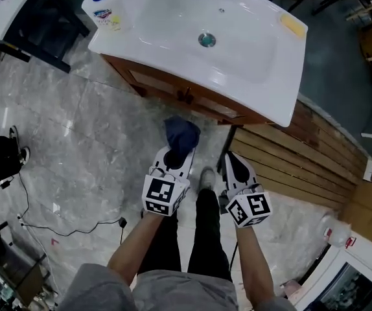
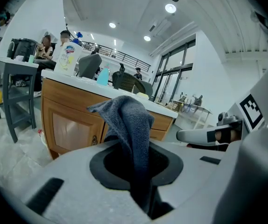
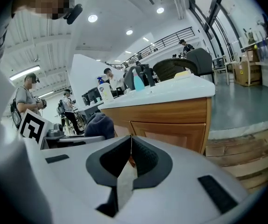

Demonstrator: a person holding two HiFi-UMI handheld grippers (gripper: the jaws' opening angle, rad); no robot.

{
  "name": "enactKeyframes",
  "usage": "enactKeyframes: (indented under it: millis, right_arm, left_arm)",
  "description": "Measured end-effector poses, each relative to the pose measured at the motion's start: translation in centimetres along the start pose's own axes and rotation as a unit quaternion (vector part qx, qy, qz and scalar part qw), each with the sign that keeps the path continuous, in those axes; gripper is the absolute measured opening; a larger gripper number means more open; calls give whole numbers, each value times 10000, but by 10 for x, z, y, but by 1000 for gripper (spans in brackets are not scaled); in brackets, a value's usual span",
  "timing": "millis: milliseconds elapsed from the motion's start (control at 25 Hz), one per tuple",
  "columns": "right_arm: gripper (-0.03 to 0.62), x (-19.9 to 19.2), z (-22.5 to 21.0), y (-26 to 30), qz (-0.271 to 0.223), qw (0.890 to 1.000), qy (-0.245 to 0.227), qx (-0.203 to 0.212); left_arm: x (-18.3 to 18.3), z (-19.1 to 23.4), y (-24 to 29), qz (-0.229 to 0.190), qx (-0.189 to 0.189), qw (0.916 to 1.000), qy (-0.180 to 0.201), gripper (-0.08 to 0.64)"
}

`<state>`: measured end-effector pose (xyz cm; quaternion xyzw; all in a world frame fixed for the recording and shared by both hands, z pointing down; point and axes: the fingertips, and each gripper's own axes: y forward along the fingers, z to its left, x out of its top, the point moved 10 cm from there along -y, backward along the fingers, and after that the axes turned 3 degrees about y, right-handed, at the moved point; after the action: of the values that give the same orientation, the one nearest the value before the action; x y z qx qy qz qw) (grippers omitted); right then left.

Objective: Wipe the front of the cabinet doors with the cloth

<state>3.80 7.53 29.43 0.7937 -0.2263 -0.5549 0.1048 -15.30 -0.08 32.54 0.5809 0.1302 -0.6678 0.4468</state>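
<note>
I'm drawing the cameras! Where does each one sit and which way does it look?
Head view: on the person's head, looking steeply down at the sink, cabinet and floor; shows arms, legs, the left hand-held gripper and right hand-held gripper.
Left gripper view: on the left hand-held gripper, facing the cabinet; jaws grip the cloth.
Right gripper view: on the right hand-held gripper, facing the cabinet; jaws shut, empty.
Shared: both gripper views show cabinet and cloth.
</note>
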Motion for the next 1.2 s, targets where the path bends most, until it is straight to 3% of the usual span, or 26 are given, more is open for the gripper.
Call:
enactKeyframes:
  millis: [360, 720, 1200]
  right_arm:
    - [14, -15, -40, 21, 310, 9981, -30, 539]
    - [14, -19, -68, 26, 464, 9957, 36, 798]
    - [14, -32, -78, 32, 450, 9953, 262, 818]
  left_arm:
    - [-16, 3, 32, -161, 644, 9977, 120, 63]
    - [-34, -7, 41, -283, 953, 9948, 210, 63]
    - [-42, 17, 90, -468, 1120, 9883, 926, 61]
